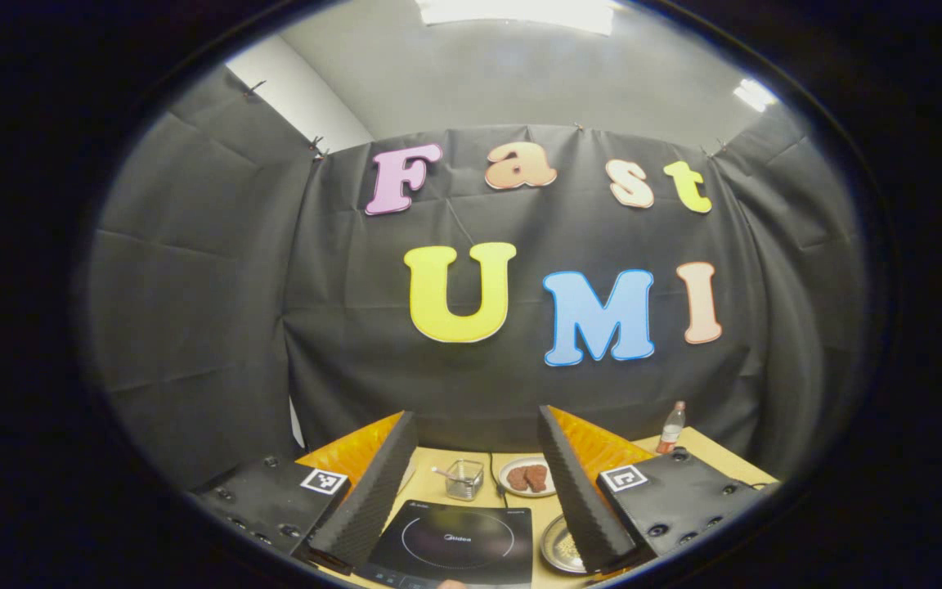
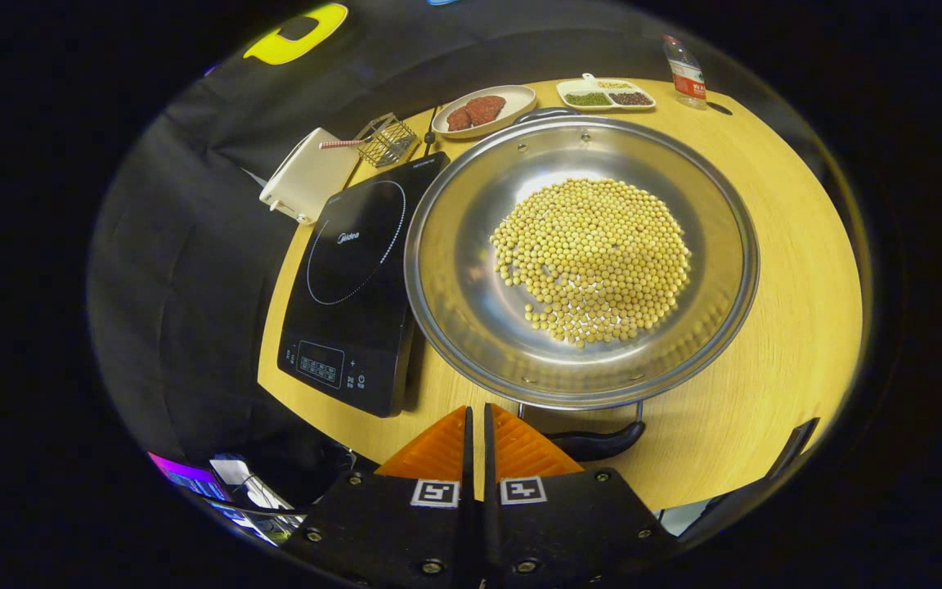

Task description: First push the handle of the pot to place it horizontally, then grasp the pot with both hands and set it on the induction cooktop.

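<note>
The right claw [image 2: 476, 425] sits nearest, its two fingers pressed together with nothing between them, tips just at the near rim of the steel pot [image 2: 581, 260]. The near handle [image 2: 598, 442], a dark loop, lies flat on the desk [image 2: 782, 327] right beside those closed tips, which looks like a stance for nudging the handle rather than gripping it.

The pot rests on the wooden desk, touching or just beside the right edge of the induction cooktop [image 2: 356, 278], not yet on it. One mound of yellow soybeans [image 2: 594, 258] covers its floor. A second handle [image 2: 545, 113] peeks over the far rim.

The left claw [image 1: 475, 491] is raised with its fingers spread wide and empty, pointing over the cooktop toward the booth wall, probably waiting its turn for the two-handed lift.

Counted along the far side: one plate of reddish patties [image 2: 483, 109], one divided dish of grains [image 2: 606, 94], one bottle [image 2: 685, 72], one wire basket [image 2: 387, 139], one cream box [image 2: 307, 176].
</note>
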`<action>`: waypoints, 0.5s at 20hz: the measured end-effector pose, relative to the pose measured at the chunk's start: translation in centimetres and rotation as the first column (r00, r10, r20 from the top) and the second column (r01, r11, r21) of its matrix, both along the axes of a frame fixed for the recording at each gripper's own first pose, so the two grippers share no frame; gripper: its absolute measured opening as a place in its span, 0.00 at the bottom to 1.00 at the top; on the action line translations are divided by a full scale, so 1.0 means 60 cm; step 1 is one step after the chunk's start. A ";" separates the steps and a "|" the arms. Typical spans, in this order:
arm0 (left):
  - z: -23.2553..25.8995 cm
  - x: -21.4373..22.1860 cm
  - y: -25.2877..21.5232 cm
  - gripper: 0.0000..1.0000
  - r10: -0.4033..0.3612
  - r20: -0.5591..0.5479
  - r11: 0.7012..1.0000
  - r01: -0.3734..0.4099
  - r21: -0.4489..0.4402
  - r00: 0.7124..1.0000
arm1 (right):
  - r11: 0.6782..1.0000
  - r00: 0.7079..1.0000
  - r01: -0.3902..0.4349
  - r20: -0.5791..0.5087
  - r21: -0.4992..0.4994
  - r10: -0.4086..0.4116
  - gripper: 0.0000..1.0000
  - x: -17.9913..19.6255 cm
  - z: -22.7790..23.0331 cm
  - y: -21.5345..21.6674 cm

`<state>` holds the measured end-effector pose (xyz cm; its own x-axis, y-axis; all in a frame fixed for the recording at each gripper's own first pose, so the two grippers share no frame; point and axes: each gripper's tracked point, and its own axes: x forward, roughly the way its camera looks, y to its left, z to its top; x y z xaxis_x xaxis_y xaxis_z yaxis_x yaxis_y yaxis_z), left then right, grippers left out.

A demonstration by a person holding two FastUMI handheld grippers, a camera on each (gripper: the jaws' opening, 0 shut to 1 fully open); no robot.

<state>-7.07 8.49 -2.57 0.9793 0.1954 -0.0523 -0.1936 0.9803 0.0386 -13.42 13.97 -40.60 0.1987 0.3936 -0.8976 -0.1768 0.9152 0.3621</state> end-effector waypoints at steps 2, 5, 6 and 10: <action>-0.003 0.001 0.001 0.96 0.002 -0.005 1.000 -0.002 0.002 1.000 | 0.999 1.000 0.027 -0.012 0.032 -0.027 0.04 0.001 -0.005 0.003; -0.008 0.003 0.002 0.97 0.004 -0.014 1.000 -0.004 0.001 1.000 | 0.993 0.996 0.088 -0.040 0.075 -0.086 0.03 0.005 -0.006 -0.006; -0.011 0.005 0.000 0.99 0.003 -0.019 1.000 -0.003 -0.004 1.000 | 0.990 0.993 0.108 -0.051 0.087 -0.104 0.01 0.005 -0.010 -0.008; -0.014 0.010 -0.011 0.99 -0.014 -0.022 1.000 0.014 -0.014 1.000 | 0.983 0.988 0.146 -0.068 0.111 -0.139 0.01 0.006 -0.011 -0.024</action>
